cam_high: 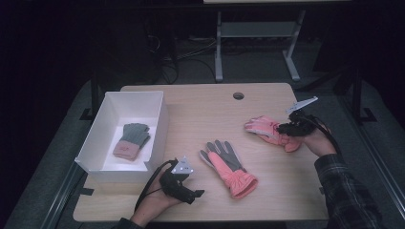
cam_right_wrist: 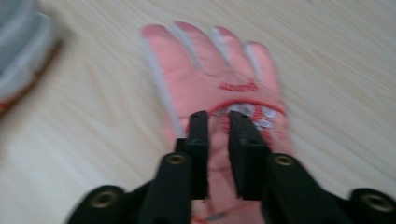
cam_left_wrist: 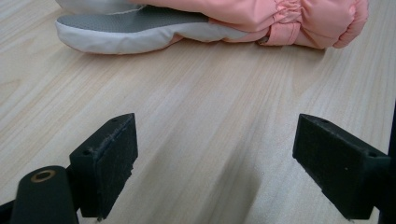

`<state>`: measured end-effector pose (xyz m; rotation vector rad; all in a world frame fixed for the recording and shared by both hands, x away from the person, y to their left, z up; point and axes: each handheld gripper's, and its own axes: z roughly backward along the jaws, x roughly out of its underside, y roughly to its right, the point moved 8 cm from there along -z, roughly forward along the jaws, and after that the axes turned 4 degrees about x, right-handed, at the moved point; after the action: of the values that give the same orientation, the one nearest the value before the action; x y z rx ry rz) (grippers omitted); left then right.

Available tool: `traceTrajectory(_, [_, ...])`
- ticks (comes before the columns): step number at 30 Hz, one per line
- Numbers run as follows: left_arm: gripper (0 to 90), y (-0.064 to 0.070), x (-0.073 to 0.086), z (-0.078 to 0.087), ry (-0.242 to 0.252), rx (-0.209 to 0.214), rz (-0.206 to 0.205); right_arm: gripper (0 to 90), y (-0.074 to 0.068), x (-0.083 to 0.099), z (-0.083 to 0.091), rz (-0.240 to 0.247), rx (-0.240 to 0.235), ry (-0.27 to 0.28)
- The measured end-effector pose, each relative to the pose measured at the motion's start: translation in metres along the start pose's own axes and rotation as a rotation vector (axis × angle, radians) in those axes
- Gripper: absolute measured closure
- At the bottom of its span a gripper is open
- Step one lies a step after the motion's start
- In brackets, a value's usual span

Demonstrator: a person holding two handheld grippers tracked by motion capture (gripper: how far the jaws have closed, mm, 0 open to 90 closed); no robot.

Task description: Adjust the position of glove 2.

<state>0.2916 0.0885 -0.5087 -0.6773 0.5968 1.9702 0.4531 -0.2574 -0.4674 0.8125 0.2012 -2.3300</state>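
The wooden table sits in a dark room. Near its front edge my left gripper hangs low with its jaws wide apart and nothing between them. Just past it lies a pink and grey glove, about the middle of the table. I think I should slide in flat and pinch its puffy cuff. Near the right edge my right gripper has its jaws squeezed onto the back of the other pink glove. I should lift it high so it does not drag. The white box at the left edge holds a grey glove, and its tall wall stands in my way.
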Motion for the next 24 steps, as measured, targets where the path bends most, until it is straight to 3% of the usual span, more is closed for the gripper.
traceTrajectory(3, [13.7,-0.001,0.001,0.001,-0.004,-0.003,0.005,90.0,0.012,0.001,-0.01,-0.015,0.025,-0.022])
traceTrajectory(5, [13.8,-0.002,0.001,0.001,-0.004,-0.009,0.004,90.0,0.017,0.0,-0.016,-0.036,0.027,-0.029])
traceTrajectory(9, [13.9,-0.002,0.001,0.002,-0.005,-0.005,0.008,90.0,0.035,0.0,-0.027,-0.064,0.078,-0.013])
traceTrajectory(16, [13.9,-0.003,0.002,0.002,-0.008,-0.007,0.01,90.0,0.064,0.02,-0.036,-0.138,0.125,-0.048])
traceTrajectory(19, [13.9,-0.003,0.002,0.001,-0.011,-0.004,0.009,90.0,0.061,0.025,-0.039,-0.136,0.111,-0.078])
traceTrajectory(24, [13.9,-0.003,0.002,0.001,-0.015,-0.007,0.009,90.0,0.047,0.028,-0.031,-0.083,0.077,-0.102])
